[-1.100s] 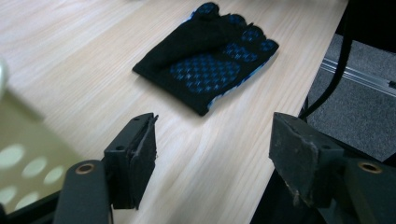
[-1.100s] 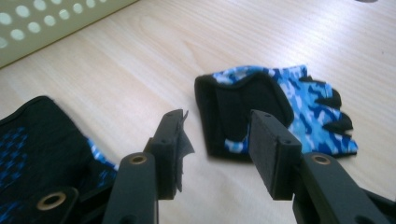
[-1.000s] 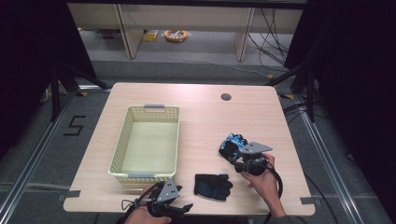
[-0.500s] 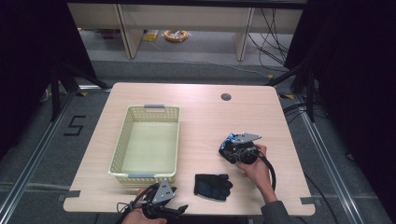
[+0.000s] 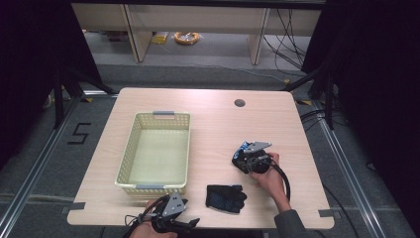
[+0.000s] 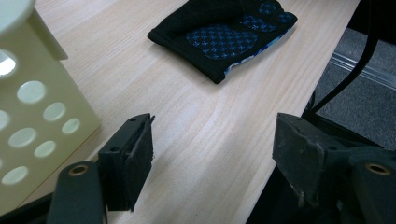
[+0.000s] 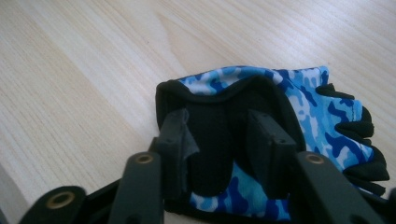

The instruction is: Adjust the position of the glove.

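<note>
1. Blue camouflage cloth covers the back of the glove [image 7: 299, 100] that the right gripper [image 7: 219, 140] works on. This glove lies on the right part of the table [image 5: 213, 124], well apart from the right edge.
2. Both right jaws are pushed inside the glove's black cuff opening. They have just been closing, with a fold of the black inner cloth between them. I think they go inside so they can pinch 1 layer and lift the glove. I cannot tell if the pads press on the cloth yet.
3. A second glove [image 5: 225, 197], black with blue dots, lies flat near the front edge of the table, between the 2 hands.
4. The left gripper [image 5: 171, 218] waits at the front edge, just beside the basket [image 5: 154, 186]. Its jaws are spread wide and hold nothing. It looks ready to reach for the black glove.
5. The pale basket sits on the left half with nothing in it. There is bare wood between it and both gloves, so there is good room to carry them over.
</note>
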Available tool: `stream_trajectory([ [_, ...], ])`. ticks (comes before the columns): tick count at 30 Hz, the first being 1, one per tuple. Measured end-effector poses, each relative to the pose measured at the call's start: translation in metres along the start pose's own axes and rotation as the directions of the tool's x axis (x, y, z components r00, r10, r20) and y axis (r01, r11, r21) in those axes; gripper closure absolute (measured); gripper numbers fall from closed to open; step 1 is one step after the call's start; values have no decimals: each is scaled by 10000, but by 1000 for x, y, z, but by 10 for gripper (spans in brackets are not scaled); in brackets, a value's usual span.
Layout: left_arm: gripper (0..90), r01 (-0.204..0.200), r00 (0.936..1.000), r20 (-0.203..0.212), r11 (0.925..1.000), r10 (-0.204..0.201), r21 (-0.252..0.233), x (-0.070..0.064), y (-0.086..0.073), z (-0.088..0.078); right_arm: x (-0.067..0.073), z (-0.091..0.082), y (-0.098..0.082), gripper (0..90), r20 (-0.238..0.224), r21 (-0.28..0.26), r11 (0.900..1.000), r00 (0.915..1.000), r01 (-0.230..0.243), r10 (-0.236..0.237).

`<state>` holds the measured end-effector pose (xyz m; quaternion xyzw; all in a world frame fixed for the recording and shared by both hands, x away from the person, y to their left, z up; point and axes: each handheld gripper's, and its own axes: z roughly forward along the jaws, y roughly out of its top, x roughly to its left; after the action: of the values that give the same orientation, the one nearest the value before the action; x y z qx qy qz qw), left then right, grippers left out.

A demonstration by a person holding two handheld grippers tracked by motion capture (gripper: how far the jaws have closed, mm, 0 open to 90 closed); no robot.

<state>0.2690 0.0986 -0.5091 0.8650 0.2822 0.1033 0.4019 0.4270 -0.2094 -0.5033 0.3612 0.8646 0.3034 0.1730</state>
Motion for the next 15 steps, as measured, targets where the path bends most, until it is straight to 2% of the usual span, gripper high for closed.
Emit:
stream_trajectory([
  [1, 285, 29, 10000, -24, 10000, -29, -35, 0, 0, 0, -1, 1, 0, 664, -120, -110, 9999, 9998, 126, -128],
  [2, 285, 29, 10000, -24, 10000, -29, -35, 0, 0, 0, -1, 1, 0, 664, -120, -110, 9999, 9998, 126, -128],
  [3, 285, -103, 9999, -51, 9999, 102, -27, 1, 0, 0, -2, 1, 0, 694, -163, -150, 9994, 9993, -324, 321],
  [5, 285, 130, 9999, 22, 9999, -129, -88, 0, -1, 0, -4, 1, -1, 719, -220, -405, 9929, 9936, -1119, 1111],
  [6, 285, 130, 9999, 22, 9999, -129, -88, 0, -1, 0, -4, 1, -1, 719, -220, -405, 9929, 9936, -1119, 1111],
  [7, 285, -138, 9999, -51, 9999, 138, -71, 2, 0, 0, -6, -1, -1, 728, -221, -292, 9945, 9948, -1003, 997],
  [8, 285, 62, 9999, -81, 10000, -62, -39, 1, -1, 0, -5, -3, 0, 801, -282, -388, 9927, 9932, -1144, 1133],
  [9, 285, 110, 9999, -35, 9999, -110, -77, 1, 0, 0, -4, -5, 1, 815, -307, -613, 9901, 9917, -1264, 1247],
  [10, 285, 110, 9999, -35, 9999, -110, -77, 1, 0, 0, -4, -5, 1, 815, -307, -613, 9901, 9917, -1264, 1247],
  [11, 285, 119, 9999, -25, 9999, -119, -92, 1, 0, -1, -3, -11, 4, 851, -594, -1157, 9817, 9876, -1511, 1450],
  [12, 285, 162, 9999, 12, 9998, -162, -147, 1, 0, -1, -3, -11, 4, 851, -594, -1157, 9817, 9876, -1511, 1450],
  [13, 284, 71, 10000, -39, 9999, -72, -86, 2, 0, -1, -4, -18, 5, 855, -487, -1416, 9788, 9886, -1480, 1425],
  [15, 284, -37, 10000, -39, 9999, 36, -101, 2, 0, -1, -3, -22, 6, 855, -336, -1403, 9801, 9900, -1402, 1368],
])
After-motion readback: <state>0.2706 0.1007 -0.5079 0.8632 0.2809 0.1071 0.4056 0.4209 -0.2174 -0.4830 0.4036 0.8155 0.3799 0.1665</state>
